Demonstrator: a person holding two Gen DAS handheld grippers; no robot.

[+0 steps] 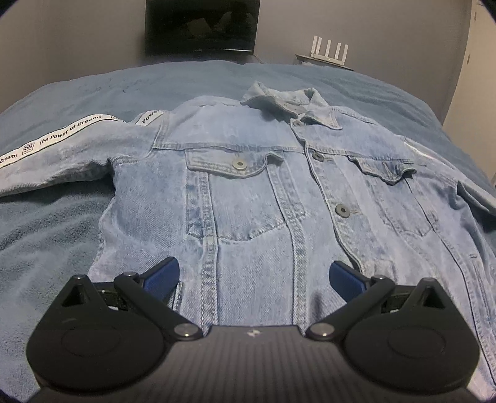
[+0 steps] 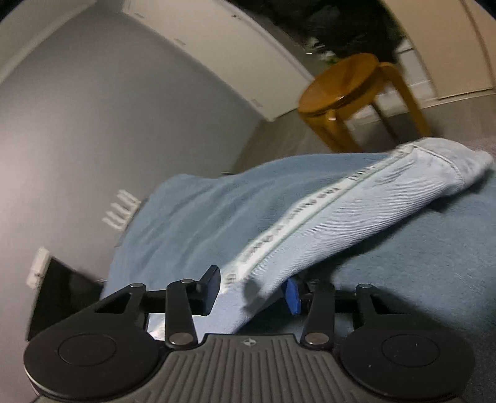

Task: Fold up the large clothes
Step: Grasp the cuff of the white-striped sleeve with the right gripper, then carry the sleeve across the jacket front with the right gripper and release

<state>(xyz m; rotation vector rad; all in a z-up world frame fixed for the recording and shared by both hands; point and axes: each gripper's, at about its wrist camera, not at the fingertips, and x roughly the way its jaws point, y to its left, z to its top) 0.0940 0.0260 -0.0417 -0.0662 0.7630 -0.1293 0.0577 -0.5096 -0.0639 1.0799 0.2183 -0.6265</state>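
Observation:
A light-blue denim jacket (image 1: 263, 192) lies front up and buttoned on the bed, collar at the far end. Its left sleeve, with a white lettered stripe, stretches out to the left. My left gripper (image 1: 254, 277) hovers over the jacket's lower front, jaws wide open with nothing gripped between them. In the right wrist view, the jacket's other sleeve (image 2: 356, 210), also striped, runs from the cuff at the upper right down into my right gripper (image 2: 252, 291). Its pads press on the sleeve cloth, which is raised off the bed there.
The blue bedspread (image 1: 55, 241) covers the bed (image 2: 418, 266). A dark screen (image 1: 201, 28) and a white router (image 1: 330, 52) stand at the far wall. A wooden stool (image 2: 350, 96) stands on the floor past the bed edge, by white cupboard doors.

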